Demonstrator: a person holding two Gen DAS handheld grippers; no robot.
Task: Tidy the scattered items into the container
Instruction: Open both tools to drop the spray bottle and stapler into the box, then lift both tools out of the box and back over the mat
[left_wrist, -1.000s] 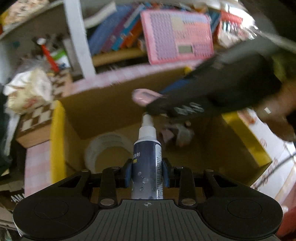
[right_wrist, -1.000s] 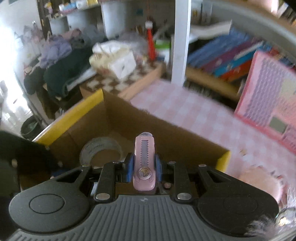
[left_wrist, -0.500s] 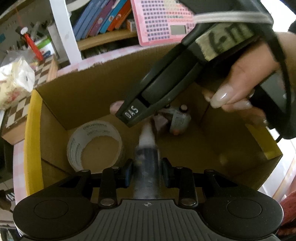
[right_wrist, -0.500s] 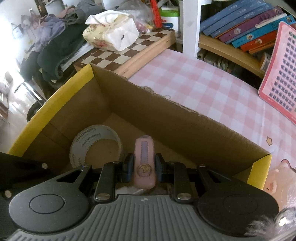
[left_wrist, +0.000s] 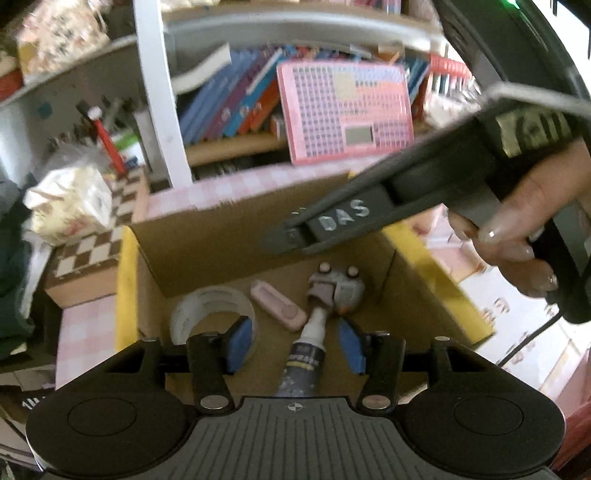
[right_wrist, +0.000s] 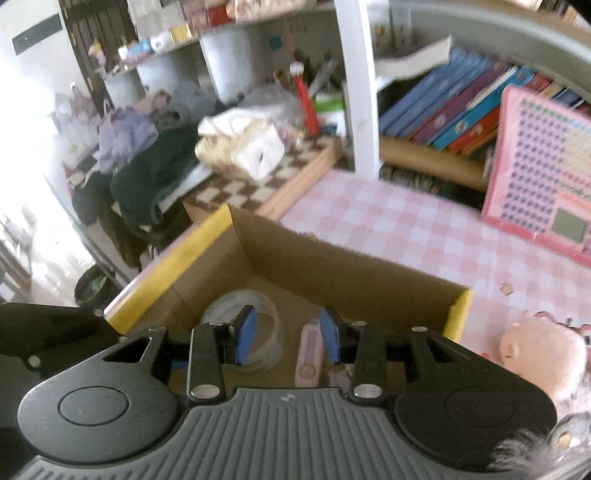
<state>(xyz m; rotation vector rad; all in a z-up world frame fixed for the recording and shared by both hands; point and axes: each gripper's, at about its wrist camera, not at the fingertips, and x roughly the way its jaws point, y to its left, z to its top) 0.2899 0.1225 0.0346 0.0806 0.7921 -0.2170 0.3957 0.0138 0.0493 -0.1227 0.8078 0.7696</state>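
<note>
Surroundings: pink checked desk (right_wrist: 388, 221), pink keypad toy (left_wrist: 345, 110), chessboard (right_wrist: 258, 184) beside open brown cardboard box with yellow rim (left_wrist: 123, 284).
Box contents: clear tape roll (left_wrist: 207, 306), pink flat cutter (left_wrist: 279, 304), dark spray bottle with white nozzle (left_wrist: 306, 350), lying flat.
Left gripper (left_wrist: 293, 341): jaws opening, apart, bottle below untouched.
Right gripper (right_wrist: 286, 334): jaws opening, cutter released.

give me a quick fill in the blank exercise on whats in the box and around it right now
1. The spray bottle, the pink clip and the tape roll all lie inside the cardboard ____.
2. The rim flaps of the box are coloured ____.
3. The tablecloth beside the box has a pink and white ____ pattern.
4. The plush toy sits ____ the box.

Missing words: box; yellow; checked; outside
</note>
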